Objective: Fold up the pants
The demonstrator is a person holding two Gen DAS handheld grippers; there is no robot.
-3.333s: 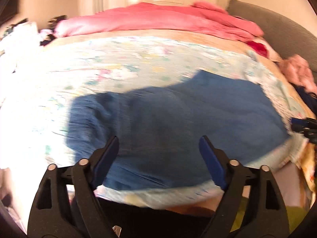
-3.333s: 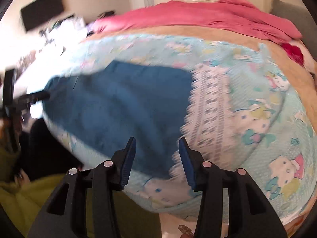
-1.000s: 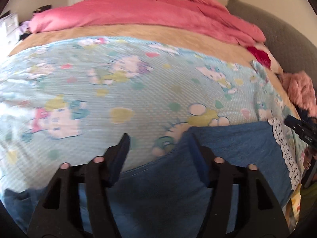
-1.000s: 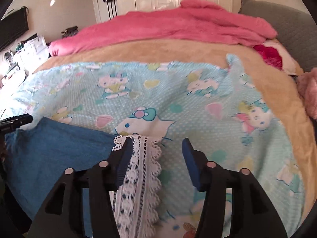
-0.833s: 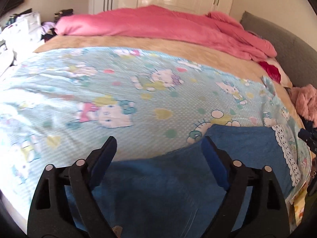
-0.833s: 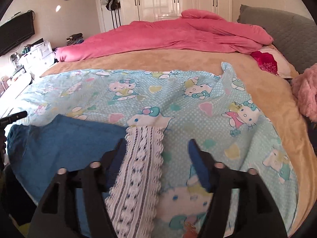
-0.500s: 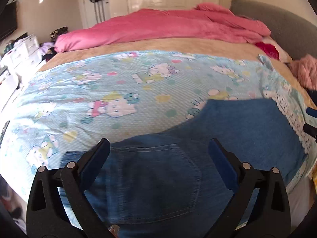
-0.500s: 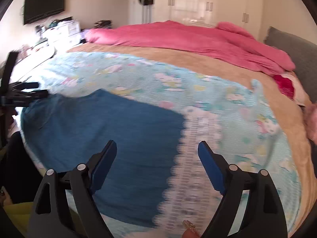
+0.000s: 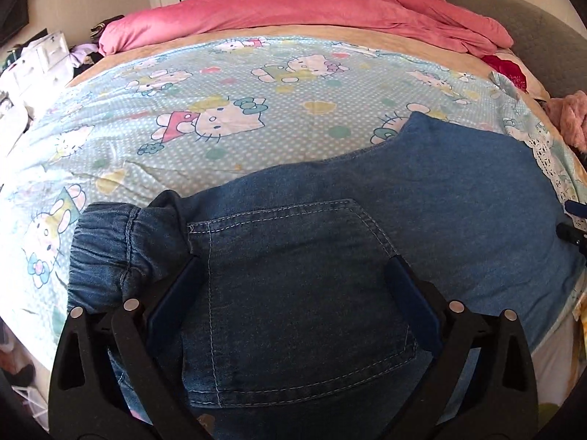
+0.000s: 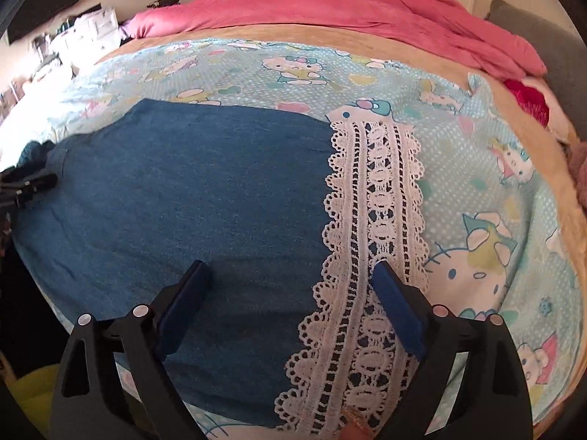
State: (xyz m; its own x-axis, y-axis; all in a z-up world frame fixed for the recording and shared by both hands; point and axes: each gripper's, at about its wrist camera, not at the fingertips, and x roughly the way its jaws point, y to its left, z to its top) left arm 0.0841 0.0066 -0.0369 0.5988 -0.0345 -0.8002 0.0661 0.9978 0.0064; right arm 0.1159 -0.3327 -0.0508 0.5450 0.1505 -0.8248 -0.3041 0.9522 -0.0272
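Blue denim pants (image 9: pixel 330 227) lie flat across the near edge of the bed, folded leg on leg, back pocket (image 9: pixel 293 293) up and elastic waistband (image 9: pixel 106 253) at the left. The white lace hem (image 10: pixel 370 242) ends the legs at the right. My left gripper (image 9: pixel 293 275) is open and empty, just above the pocket. My right gripper (image 10: pixel 290 278) is open and empty, over the denim beside the lace. Each gripper's tip shows at the edge of the other view.
The pants rest on a light blue cartoon-cat sheet (image 9: pixel 234 110) over a tan blanket. A pink duvet (image 9: pixel 312 7) is heaped at the far side, a grey headboard (image 9: pixel 521 33) at right. White drawers (image 9: pixel 40 62) stand beyond the left edge.
Both grippers have opened wide and drawn back toward me from the far side of the pants. The pants now lie flat and still.
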